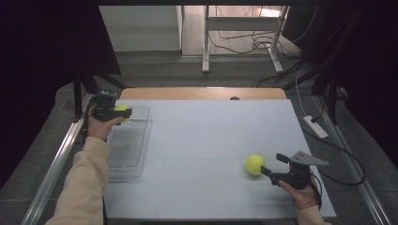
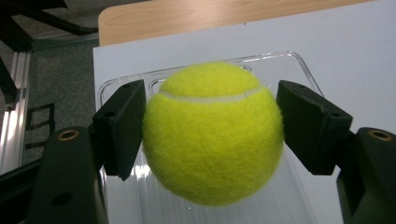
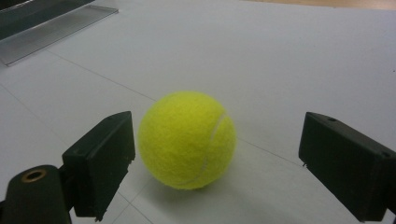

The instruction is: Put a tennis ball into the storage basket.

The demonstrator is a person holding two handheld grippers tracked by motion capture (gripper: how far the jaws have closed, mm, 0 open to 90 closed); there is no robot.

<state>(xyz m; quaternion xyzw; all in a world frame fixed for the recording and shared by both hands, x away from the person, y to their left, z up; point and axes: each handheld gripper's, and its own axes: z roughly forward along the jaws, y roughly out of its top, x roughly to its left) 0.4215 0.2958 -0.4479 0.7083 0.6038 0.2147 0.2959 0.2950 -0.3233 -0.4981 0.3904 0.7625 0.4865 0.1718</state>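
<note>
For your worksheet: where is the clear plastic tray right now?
The clear tray lies along the table's left edge in the high view, under the left gripper holding a tennis ball.

Lab: aluminium rig rails (image 1: 56,161), black curtains (image 1: 42,42), floor cables (image 1: 244,44).

Table (image 1: 202,140): white top with faint seam lines, bare wood strip along the far edge. A clear plastic tray (image 1: 126,154) lay flat on it near the left edge, long side running front to back. One yellow-green tennis ball (image 1: 255,164) rested on the white surface toward the front right, well apart from the tray.
</note>
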